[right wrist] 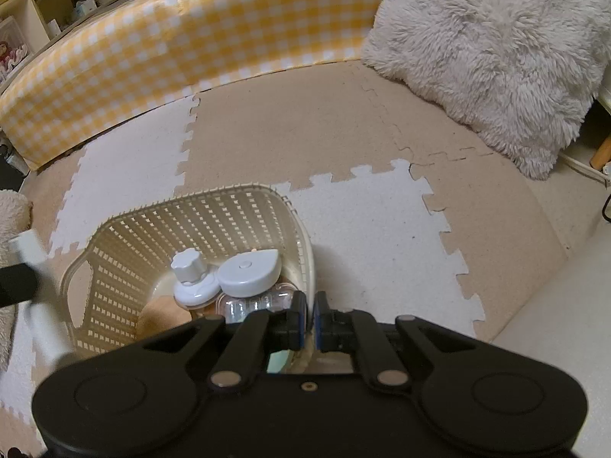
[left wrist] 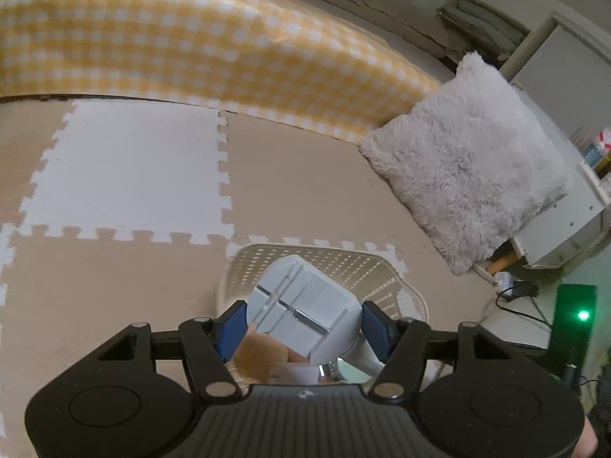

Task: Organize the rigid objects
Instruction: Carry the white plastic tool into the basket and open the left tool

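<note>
The left tool (left wrist: 303, 322) is pointed steeply downward, its blue pads (left wrist: 232, 330) set roughly half apart and pressed at nine and three o'clock against the sides of a pale grey block (left wrist: 301, 313). The right tool (right wrist: 310, 318) is also angled steeply down, its two fingers drawn nearly together, with only a narrow slit left and nothing seen gripped between them.

We see the left gripper (left wrist: 303, 324) and right gripper (right wrist: 310, 315) built alike: a matte black ribbed housing, two round raised discs at its corners, angular black linkage arms pinned by silver rivets, and jaws faced with blue pads (left wrist: 231, 328).
</note>
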### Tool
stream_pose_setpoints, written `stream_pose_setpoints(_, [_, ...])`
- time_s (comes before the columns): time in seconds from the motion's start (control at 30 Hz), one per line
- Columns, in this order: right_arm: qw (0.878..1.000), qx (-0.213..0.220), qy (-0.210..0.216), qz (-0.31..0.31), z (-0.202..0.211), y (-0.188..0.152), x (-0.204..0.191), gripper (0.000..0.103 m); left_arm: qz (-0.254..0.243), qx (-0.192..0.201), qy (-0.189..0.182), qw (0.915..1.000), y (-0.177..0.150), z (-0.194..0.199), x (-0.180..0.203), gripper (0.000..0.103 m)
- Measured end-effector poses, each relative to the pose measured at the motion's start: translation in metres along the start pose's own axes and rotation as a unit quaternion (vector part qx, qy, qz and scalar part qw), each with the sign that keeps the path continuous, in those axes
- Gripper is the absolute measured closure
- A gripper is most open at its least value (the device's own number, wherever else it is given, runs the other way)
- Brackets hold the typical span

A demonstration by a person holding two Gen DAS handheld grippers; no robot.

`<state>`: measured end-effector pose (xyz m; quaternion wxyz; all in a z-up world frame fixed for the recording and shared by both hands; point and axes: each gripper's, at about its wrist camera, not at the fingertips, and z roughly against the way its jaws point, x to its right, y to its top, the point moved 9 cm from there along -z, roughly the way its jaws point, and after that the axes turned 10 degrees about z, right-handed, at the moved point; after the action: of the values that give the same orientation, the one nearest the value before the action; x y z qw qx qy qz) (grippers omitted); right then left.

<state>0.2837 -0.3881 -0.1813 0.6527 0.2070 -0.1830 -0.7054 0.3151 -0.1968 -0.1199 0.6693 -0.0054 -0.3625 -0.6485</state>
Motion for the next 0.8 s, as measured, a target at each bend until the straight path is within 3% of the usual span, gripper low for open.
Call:
stream_pose_setpoints(0.47, [1.0,0.001,0.005,-0.004,0.0,0.0,0.0,0.098,0.046,-0.012,0.074,0.9961,-0.016,-0.047,-0.001,0.038])
stream_pose_setpoints(0.8, [1.0,0.001,0.005,-0.003,0.0,0.0,0.001,0.098,0.005,-0.01,0.105,0.9944,-0.018,-0.04,-0.004,0.037])
